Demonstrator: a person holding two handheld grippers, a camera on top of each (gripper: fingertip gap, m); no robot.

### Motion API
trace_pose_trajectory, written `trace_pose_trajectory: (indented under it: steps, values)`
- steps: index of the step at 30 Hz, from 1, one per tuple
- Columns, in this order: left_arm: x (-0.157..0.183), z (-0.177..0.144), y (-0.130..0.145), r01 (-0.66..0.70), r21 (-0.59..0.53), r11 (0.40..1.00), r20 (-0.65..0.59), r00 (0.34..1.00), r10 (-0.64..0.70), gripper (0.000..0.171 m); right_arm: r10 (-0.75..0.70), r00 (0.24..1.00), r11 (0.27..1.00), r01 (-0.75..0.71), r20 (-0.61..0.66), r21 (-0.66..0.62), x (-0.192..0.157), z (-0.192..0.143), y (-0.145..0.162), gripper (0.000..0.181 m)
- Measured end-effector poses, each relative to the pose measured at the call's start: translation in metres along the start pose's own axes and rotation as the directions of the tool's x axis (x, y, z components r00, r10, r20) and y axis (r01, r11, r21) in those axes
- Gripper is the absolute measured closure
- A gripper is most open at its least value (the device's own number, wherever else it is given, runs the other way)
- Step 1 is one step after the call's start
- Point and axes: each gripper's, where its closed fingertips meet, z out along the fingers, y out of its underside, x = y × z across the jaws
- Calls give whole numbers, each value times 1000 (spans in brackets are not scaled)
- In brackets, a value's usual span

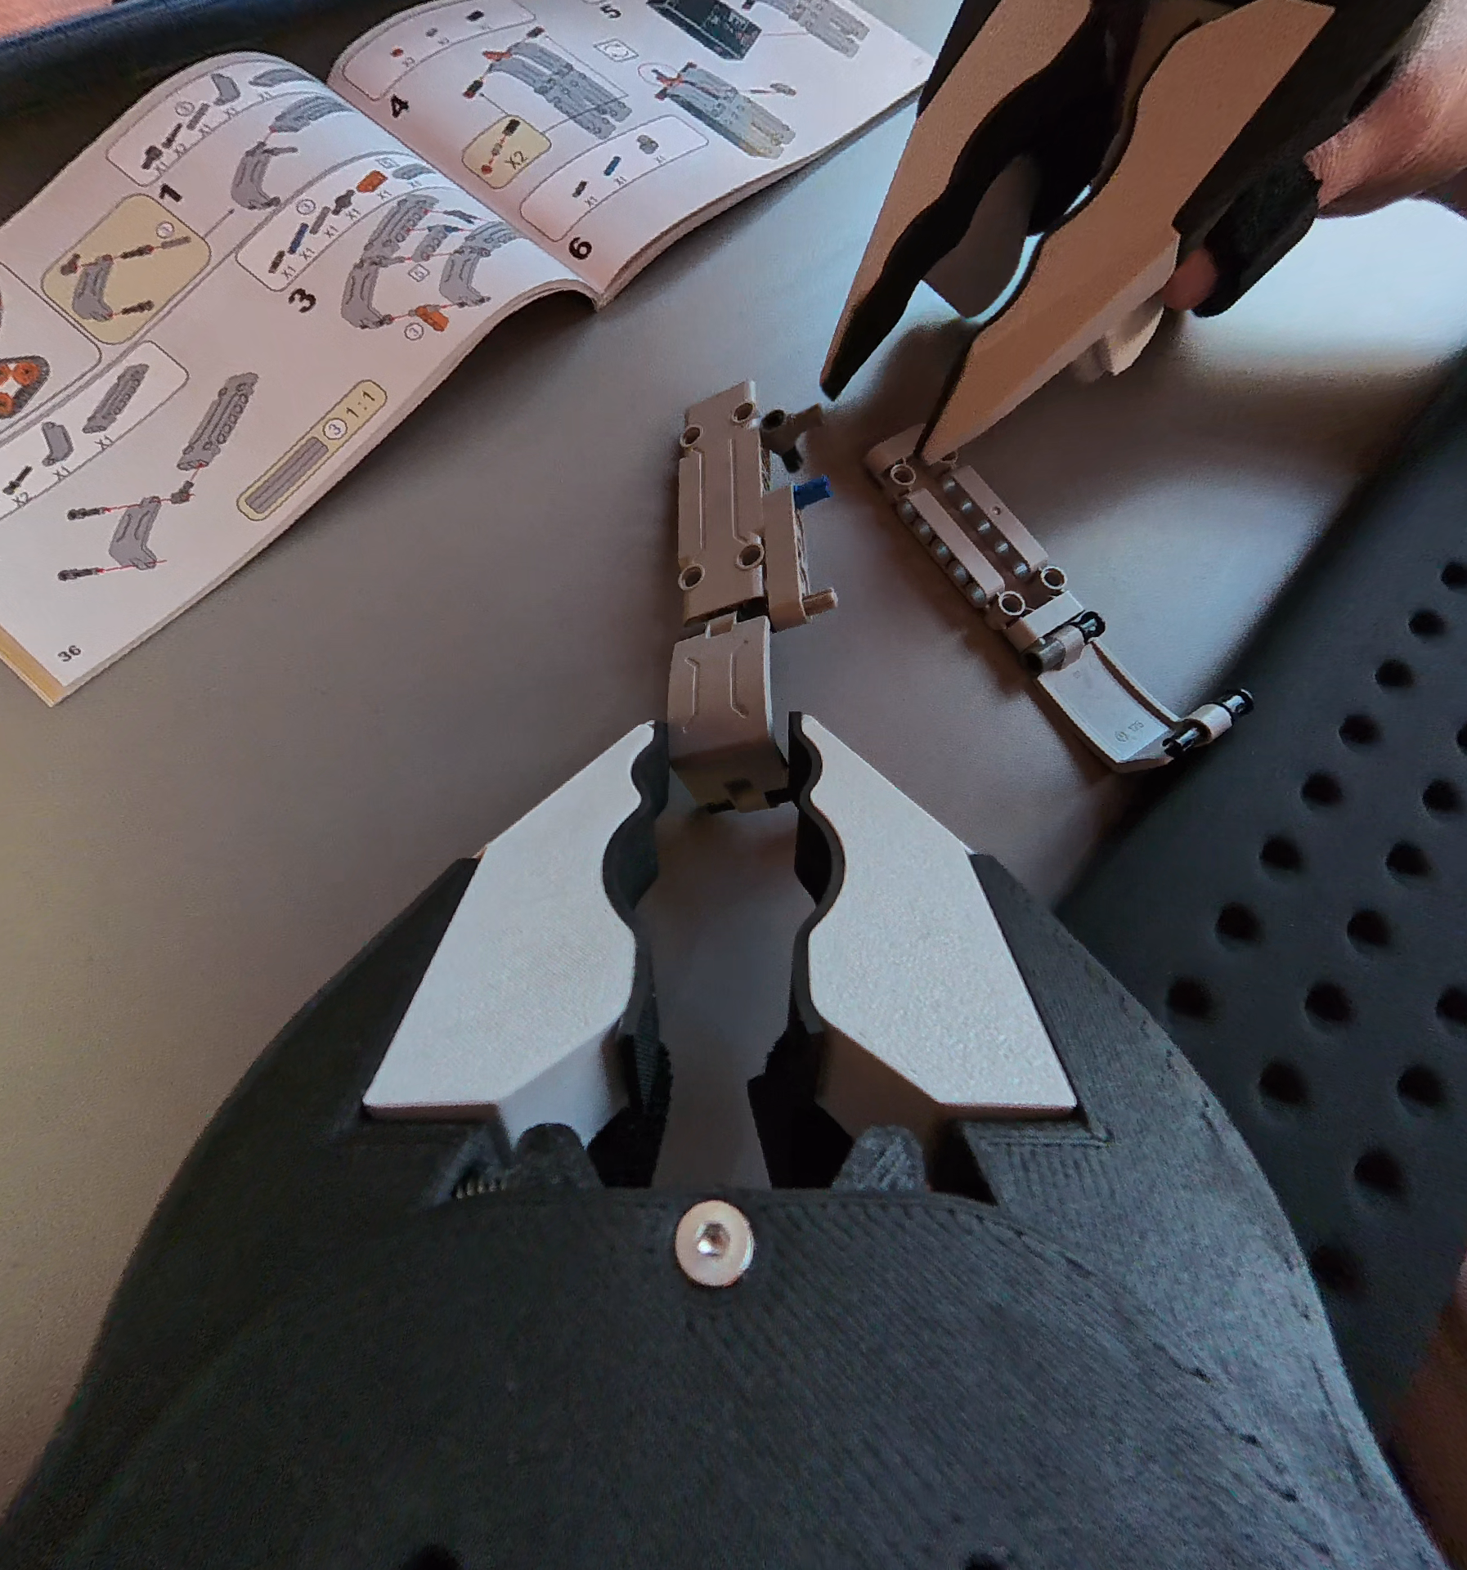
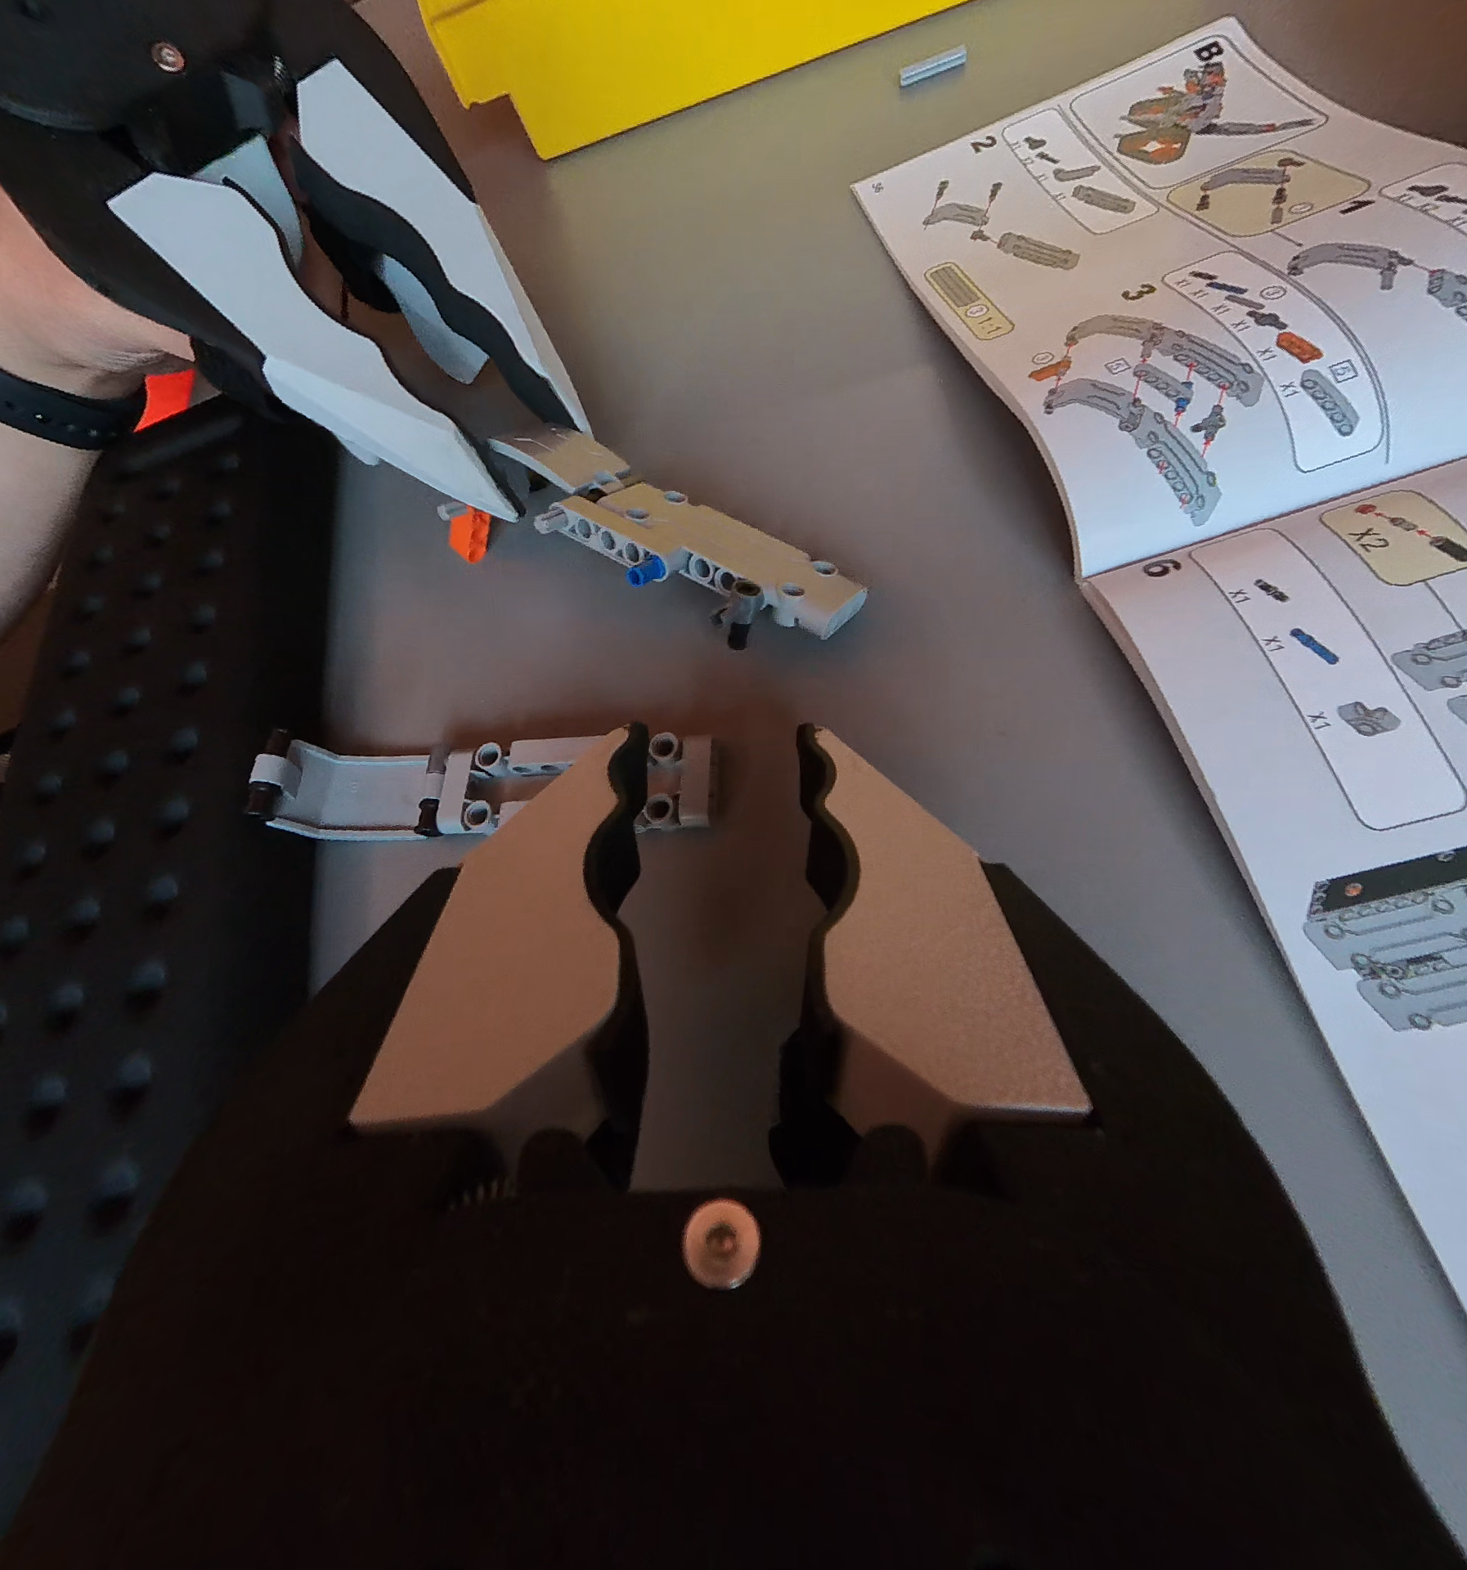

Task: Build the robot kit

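My left gripper (image 1: 726,735) is shut on the curved end panel of a long grey brick assembly (image 1: 722,510) that lies on the grey table. A blue pin (image 1: 812,491) sticks out of its side. In the right wrist view the left gripper (image 2: 543,467) holds that assembly (image 2: 696,544) near an orange piece (image 2: 468,535). My right gripper (image 2: 722,739) is open and empty. One of its fingers lies over the end of a second grey assembly (image 2: 356,790). In the left wrist view the right gripper (image 1: 887,416) has one fingertip on the far end of that second assembly (image 1: 993,552).
An open instruction booklet (image 1: 288,297) lies on the table; it also shows in the right wrist view (image 2: 1223,425). A black perforated mat (image 1: 1350,849) (image 2: 118,765) borders the work area. A yellow box (image 2: 671,59) and a small grey rod (image 2: 932,66) lie at the far edge. The gap from one gripper's tips to the other's is roughly 10 cm. The small grey rod (image 2: 932,66) is about 20 cm from my left fingertips and 25 cm from my right.
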Motion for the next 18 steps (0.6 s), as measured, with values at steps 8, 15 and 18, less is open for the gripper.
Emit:
trace_pose_trajectory:
  steps: [8,15,18]
  values:
    - [2,1,0,0,3,1000,-24,1000,0,145,38,998,996,-34,-43,83,14,-6,-11,149]
    - [3,1,0,3,7,1000,-37,999,-3,146,0,997,995,8,-81,96,18,-8,-13,149]
    - [2,2,-1,2,6,1000,-36,999,-2,146,-59,994,994,67,-88,82,13,-5,-13,144]
